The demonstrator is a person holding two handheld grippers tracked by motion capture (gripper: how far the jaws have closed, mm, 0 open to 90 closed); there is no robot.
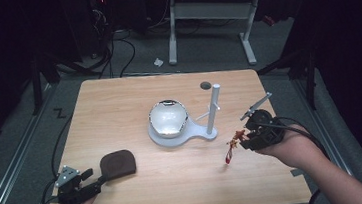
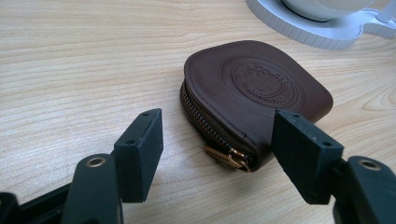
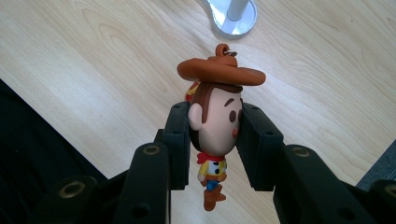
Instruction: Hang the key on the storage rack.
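Brown pouch sits between wide-open left gripper, ready for grabbing; right gripper pinches cowboy figure by head, probably for hanging.

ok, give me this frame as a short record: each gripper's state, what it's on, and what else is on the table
left gripper: open, jaws either side of the zip end of the brown leather zip pouch, not closed on it
right gripper: shut on the head of the small cowboy figure keychain, lifted off the table
pouch: flat on the light wooden table
centre: white stand with upright post, shiny round bowl on its base
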